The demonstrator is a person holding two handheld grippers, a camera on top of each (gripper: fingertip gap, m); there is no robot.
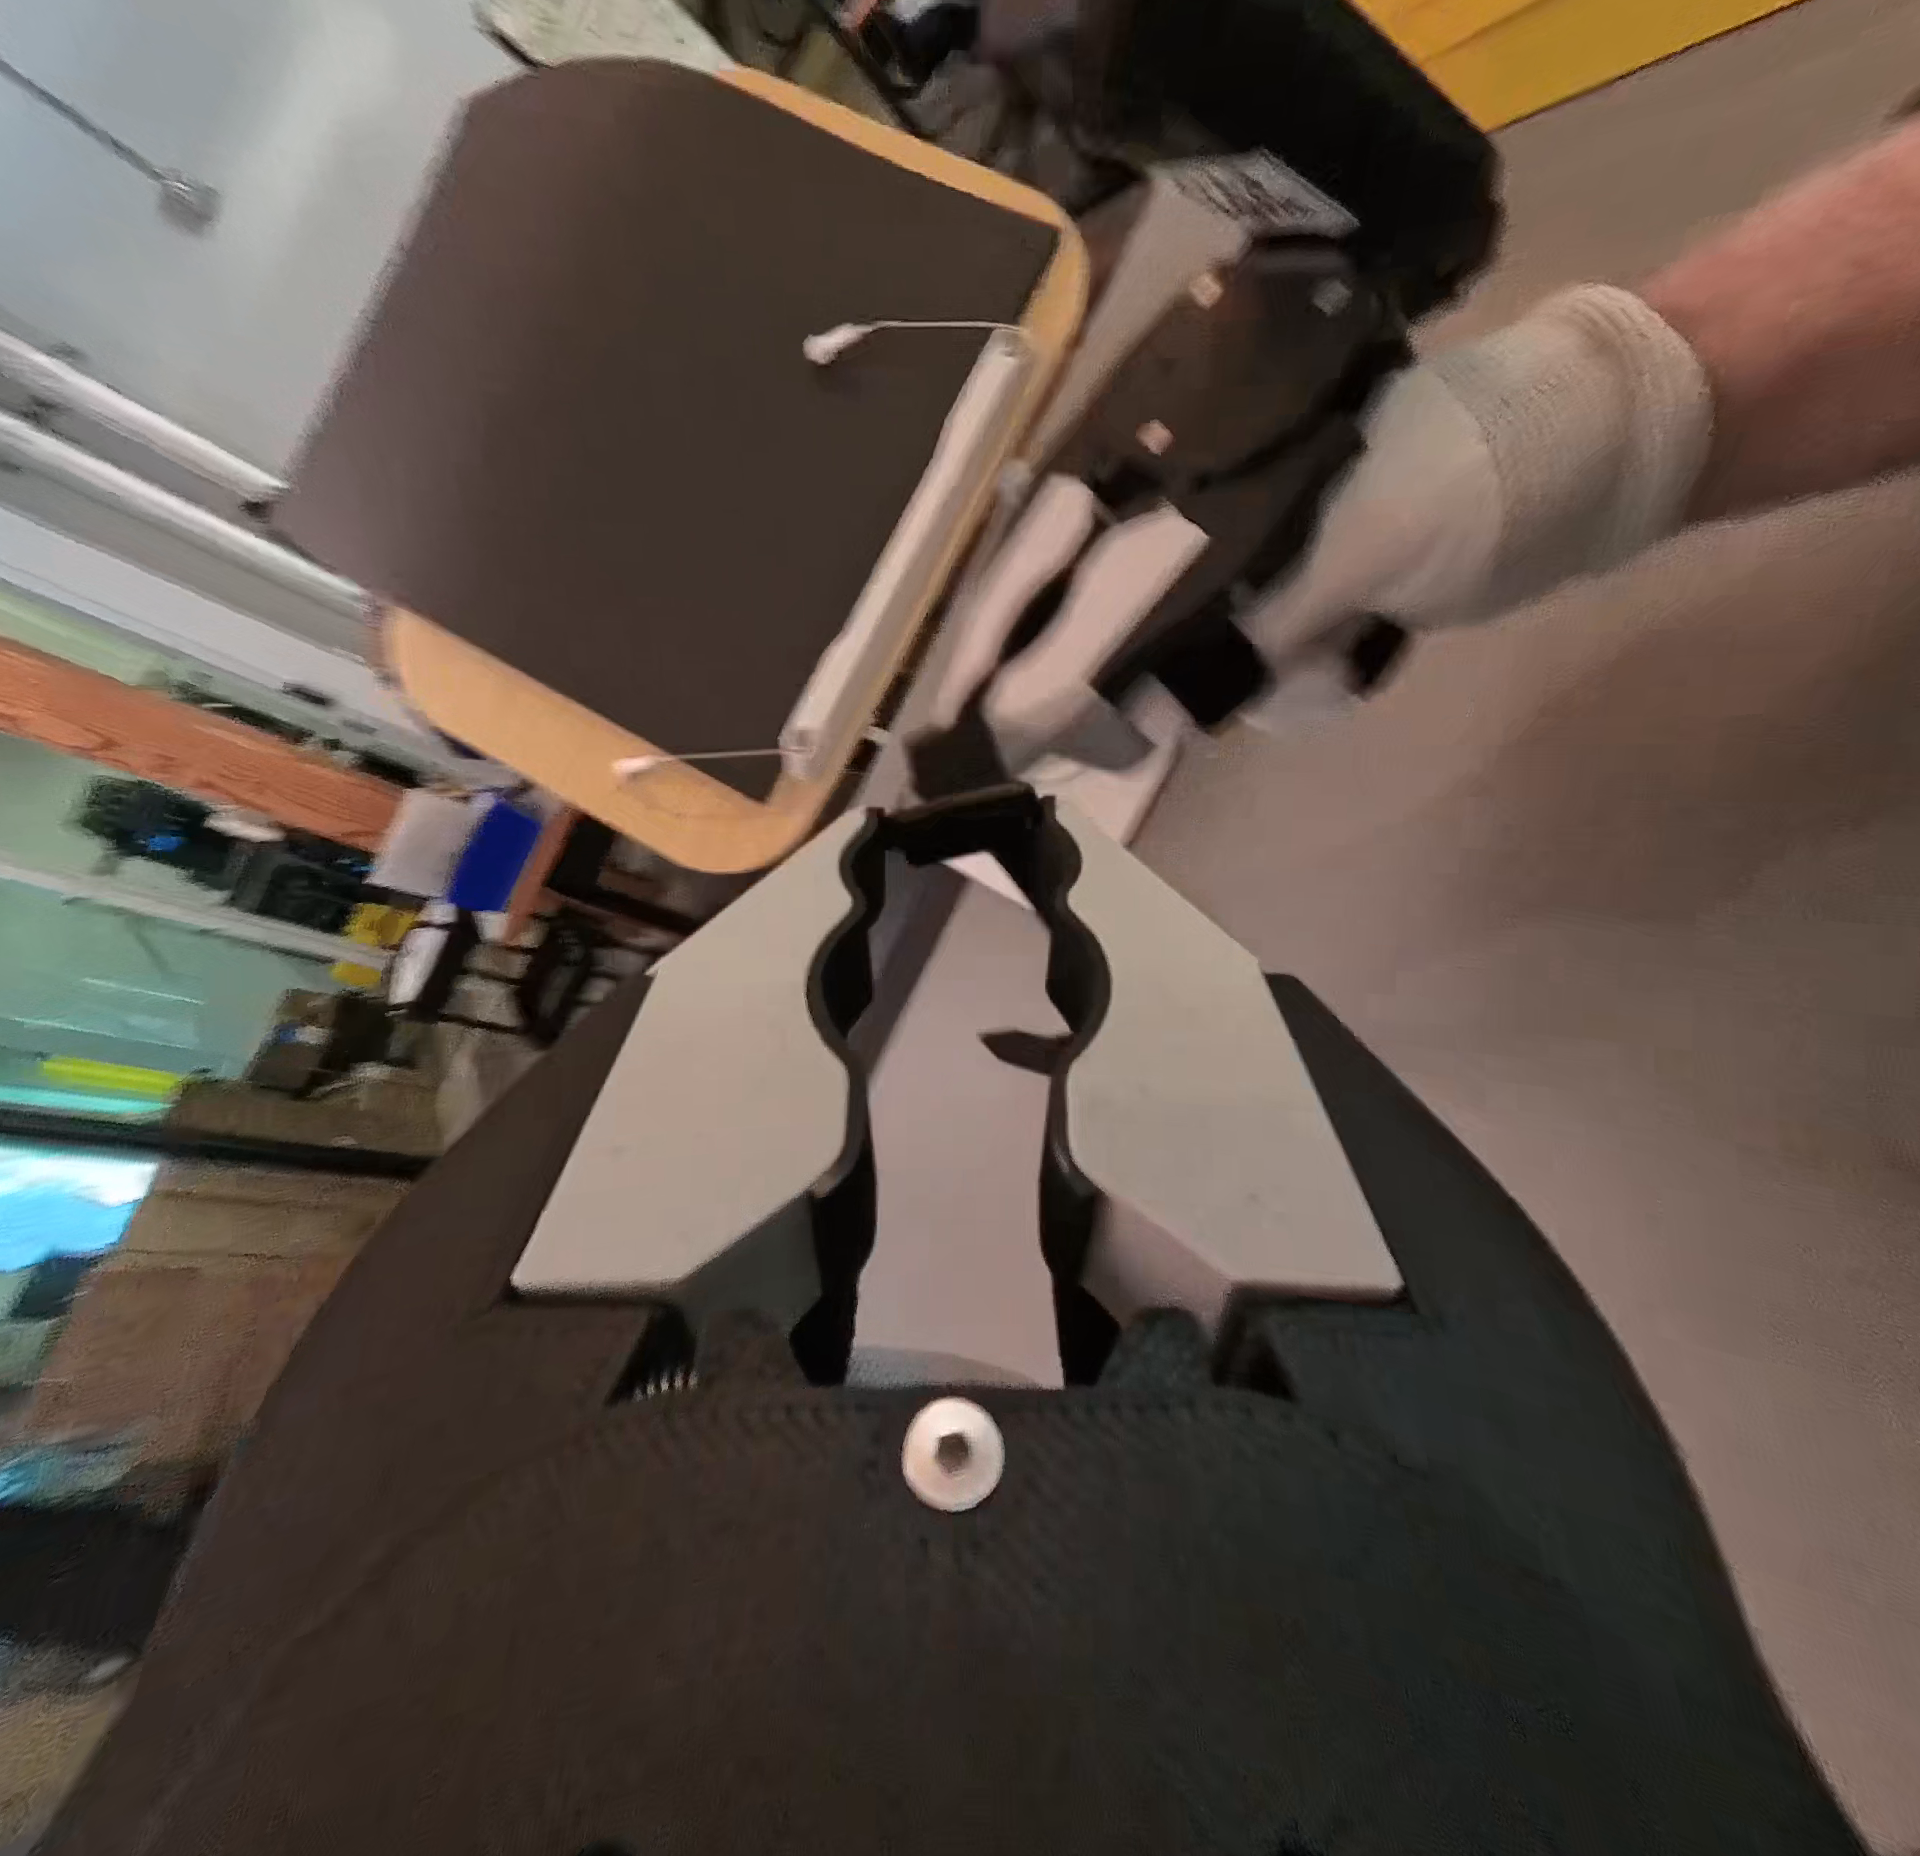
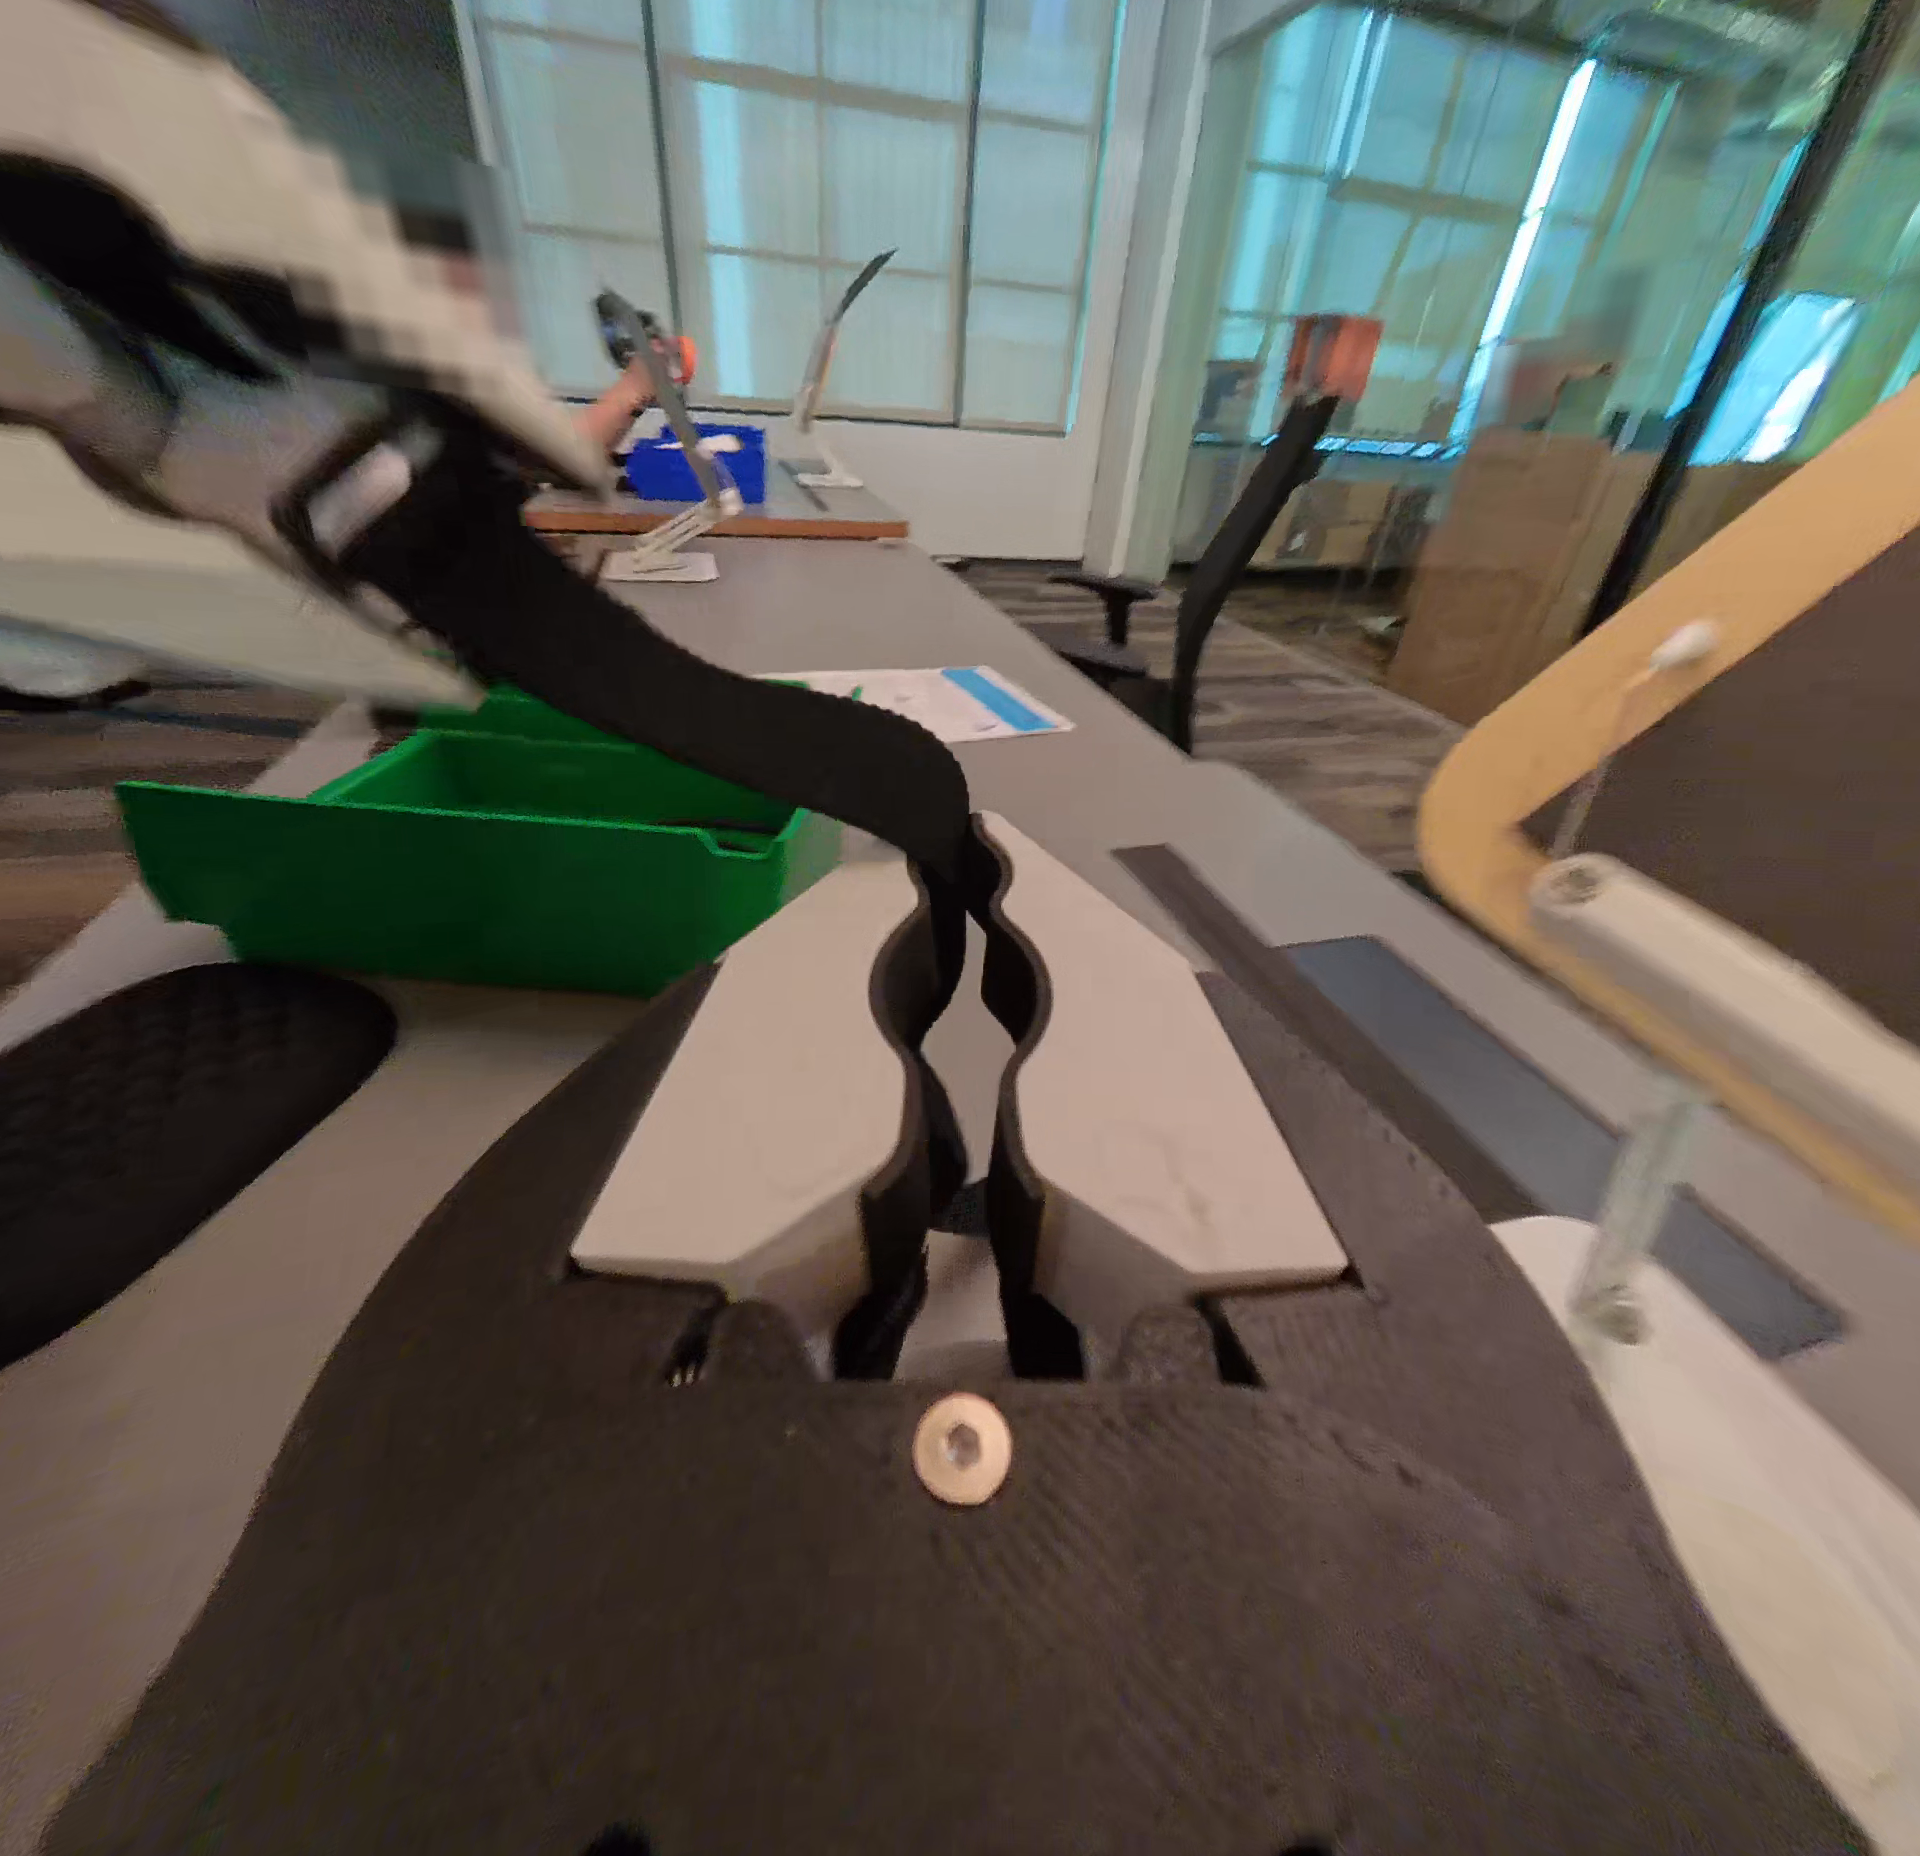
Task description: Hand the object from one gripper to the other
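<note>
A black flexible strap (image 2: 665, 684) runs between the two grippers above the grey table (image 2: 1039, 767). My right gripper (image 2: 961, 876) is shut on one end, and the strap runs down between its jaws. My left gripper (image 1: 961, 819) holds the other end (image 1: 966, 819) across its fingertips, with the jaws a little apart. In the right wrist view the left gripper (image 2: 239, 559) shows blurred at the upper left, the strap coming out of it. In the left wrist view the right gripper (image 1: 966, 757) is just beyond my tips, held by a gloved hand (image 1: 1507, 456).
A green bin (image 2: 468, 871) stands on the table to the left. A dark board with a tan rim (image 1: 675, 435) on a white stand (image 2: 1683, 1474) is close on the right (image 2: 1496, 788). A black oval pad (image 2: 156, 1131), papers (image 2: 935, 700) and an office chair (image 2: 1216, 601) are nearby.
</note>
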